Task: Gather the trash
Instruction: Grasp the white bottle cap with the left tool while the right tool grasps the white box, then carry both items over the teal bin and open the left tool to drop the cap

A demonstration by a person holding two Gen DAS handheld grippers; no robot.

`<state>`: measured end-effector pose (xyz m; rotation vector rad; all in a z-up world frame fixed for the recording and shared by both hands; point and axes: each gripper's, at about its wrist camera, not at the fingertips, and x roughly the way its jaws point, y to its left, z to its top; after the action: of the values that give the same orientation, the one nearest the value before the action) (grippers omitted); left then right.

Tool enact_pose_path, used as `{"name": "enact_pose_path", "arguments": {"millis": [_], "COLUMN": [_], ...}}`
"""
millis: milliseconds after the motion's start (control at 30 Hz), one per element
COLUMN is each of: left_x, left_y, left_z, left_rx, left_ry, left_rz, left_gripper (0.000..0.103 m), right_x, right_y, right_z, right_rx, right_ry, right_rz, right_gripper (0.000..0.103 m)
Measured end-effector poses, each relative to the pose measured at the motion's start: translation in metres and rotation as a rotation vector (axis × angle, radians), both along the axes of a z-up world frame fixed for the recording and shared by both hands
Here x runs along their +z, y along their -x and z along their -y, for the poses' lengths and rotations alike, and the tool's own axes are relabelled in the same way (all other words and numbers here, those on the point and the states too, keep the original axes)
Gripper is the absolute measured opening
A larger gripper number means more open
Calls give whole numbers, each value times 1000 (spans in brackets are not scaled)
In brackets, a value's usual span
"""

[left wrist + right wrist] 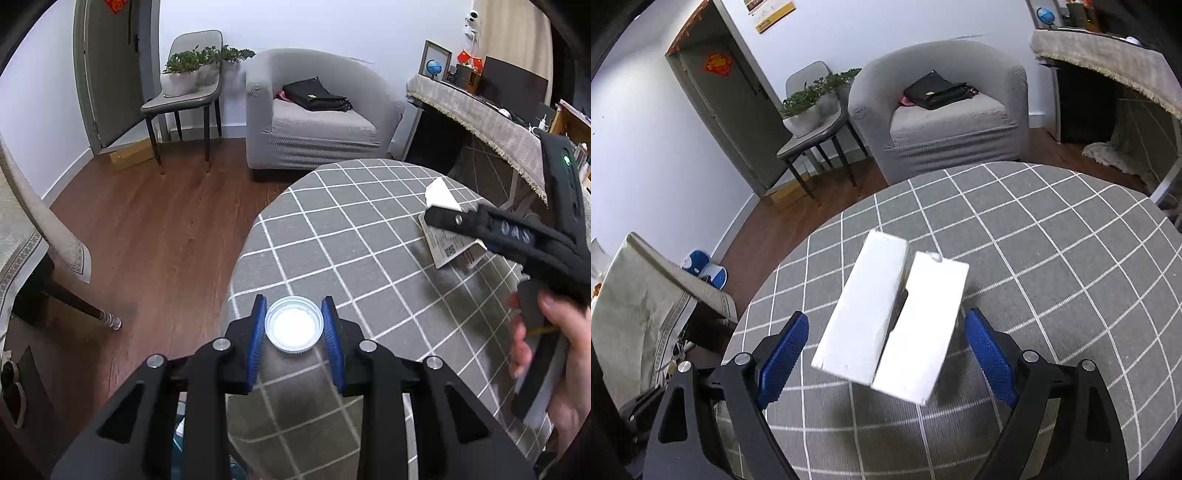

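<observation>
Over the grey checked bench (1052, 258), the left gripper (294, 328) clenches a clear bottle cap (293, 325) while the right gripper (886, 341) stands released around a white folded carton (892, 317).

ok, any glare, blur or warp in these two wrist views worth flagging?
Left wrist: the bottle cap is blown out white at its centre, and the hand at right is motion-smeared. Right wrist: the white paper is near-clipped with little texture and throws a soft shadow on the checked tablecloth. Both: strong fisheye bends the grid lines, with dark corners.
</observation>
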<state>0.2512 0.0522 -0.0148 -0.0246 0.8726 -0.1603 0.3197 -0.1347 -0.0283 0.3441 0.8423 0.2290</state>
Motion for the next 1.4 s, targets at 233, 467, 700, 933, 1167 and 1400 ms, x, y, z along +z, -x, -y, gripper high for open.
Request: {"name": "enact_pose_path", "arguments": {"millis": [233, 467, 700, 933, 1167, 1400], "left_x": [-1, -1, -1, -10, -27, -54], "left_y": [11, 26, 41, 52, 68, 83], "left_z": [-20, -46, -79, -100, -120, -149], "left_rx": [3, 26, 97, 160, 203, 261], "left_ry": [-10, -13, 24, 31, -3, -12], "left_rz": [1, 4, -3, -27, -69, -130], "left_gripper": [33, 33, 33, 33, 33, 33], "right_x": [0, 15, 30, 37, 47, 48], "right_y": [-8, -2, 8, 20, 38, 60], "right_z": [-7, -27, -57, -88, -120, -165], "right_rx": [-4, 65, 151, 252, 363, 485], "right_ry": [28, 84, 70, 48, 40, 59], "right_rz": [-12, 10, 33, 42, 57, 56], "right_gripper": [61, 52, 52, 52, 52, 52]}}
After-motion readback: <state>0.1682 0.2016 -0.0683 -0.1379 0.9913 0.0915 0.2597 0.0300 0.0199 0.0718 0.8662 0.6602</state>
